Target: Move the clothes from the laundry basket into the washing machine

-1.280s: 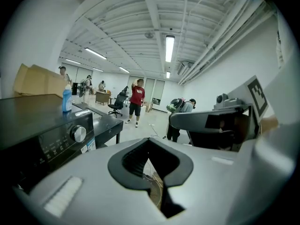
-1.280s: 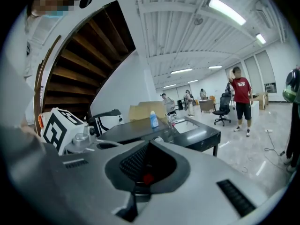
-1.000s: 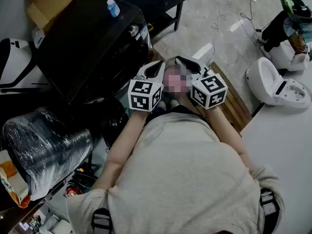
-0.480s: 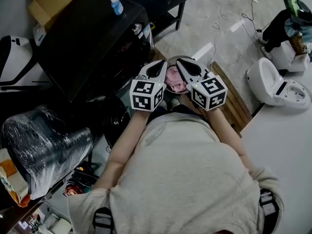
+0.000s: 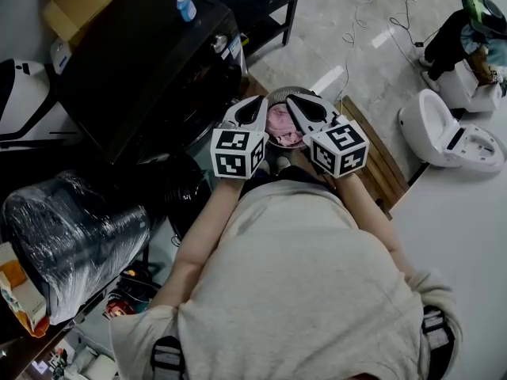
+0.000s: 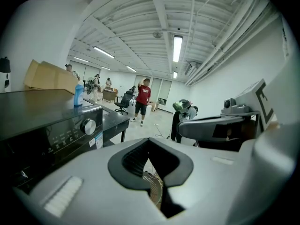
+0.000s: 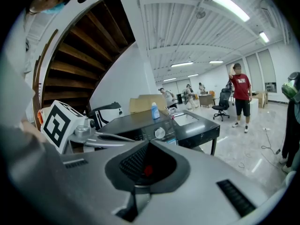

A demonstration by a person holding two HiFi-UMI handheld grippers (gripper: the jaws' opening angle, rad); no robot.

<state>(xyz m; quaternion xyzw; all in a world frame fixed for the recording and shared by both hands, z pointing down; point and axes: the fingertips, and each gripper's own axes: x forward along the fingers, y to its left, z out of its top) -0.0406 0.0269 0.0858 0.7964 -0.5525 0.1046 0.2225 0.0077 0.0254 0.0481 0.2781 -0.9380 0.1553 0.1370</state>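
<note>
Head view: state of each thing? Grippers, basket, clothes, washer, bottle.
left gripper: shut, empty
right gripper: shut, empty
laundry basket: on the floor beyond both grippers, holds clothes
pink clothes: bunched in the basket, not gripped
washing machine: cannot tell whether the door is open or shut
blue bottle: upright on the washing machine

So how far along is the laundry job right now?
Nothing looks moved yet: pink clothes lie in the laundry basket. In hand: nothing. The left gripper and right gripper hover over the basket, jaws shut and empty. Left to do: grab the clothes and carry them to the black washing machine, whose inside isn't visible.
</note>
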